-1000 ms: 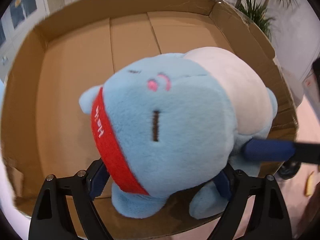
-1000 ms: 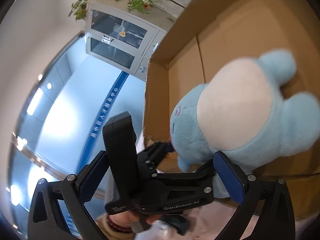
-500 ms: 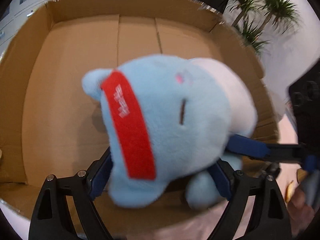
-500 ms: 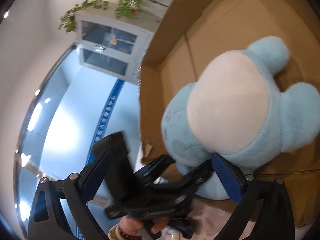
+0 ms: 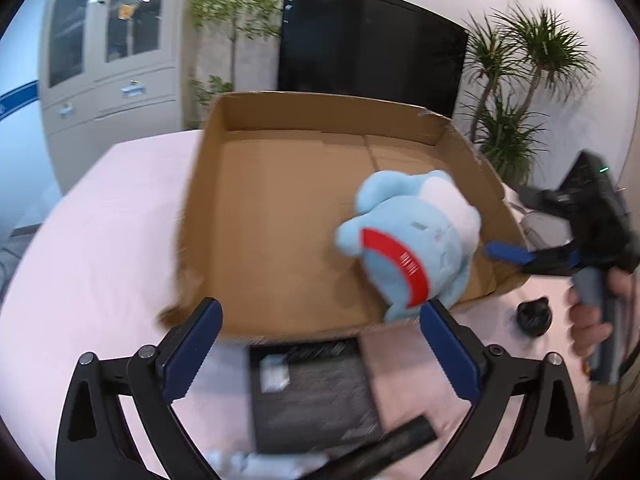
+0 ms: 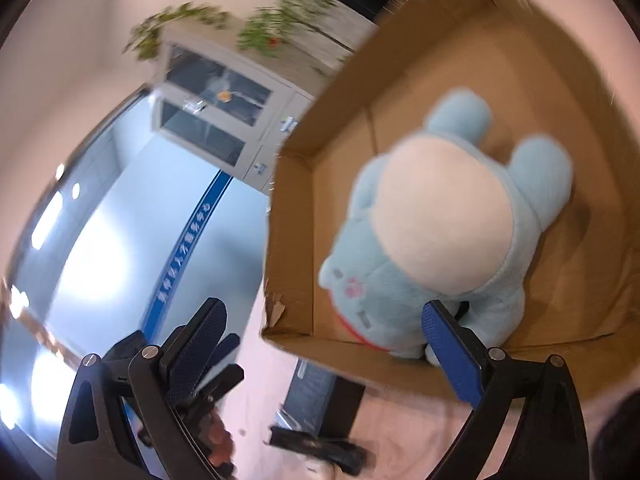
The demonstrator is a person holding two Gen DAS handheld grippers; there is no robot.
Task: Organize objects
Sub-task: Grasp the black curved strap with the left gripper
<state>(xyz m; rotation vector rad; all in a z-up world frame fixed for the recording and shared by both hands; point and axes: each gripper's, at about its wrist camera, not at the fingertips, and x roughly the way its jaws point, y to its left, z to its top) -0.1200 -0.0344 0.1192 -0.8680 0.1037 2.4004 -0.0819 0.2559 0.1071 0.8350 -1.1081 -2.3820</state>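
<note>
The left claw [image 5: 320, 354] has just sprung open, empty; the right claw [image 6: 324, 356] gapes empty too. The blue plush toy with a red headband [image 5: 412, 236] lies inside the shallow brown cardboard box [image 5: 280, 216], against its near wall. It could tumble out if a claw nudges it.

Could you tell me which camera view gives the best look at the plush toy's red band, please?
The left wrist view. There the red band curves plainly across the head of the blue plush toy, which lies in the cardboard box. The right wrist view shows mostly the toy's pale belly, with only a red sliver low down.

light: bright, even | blur: motion smear | edges: fisheye bending
</note>
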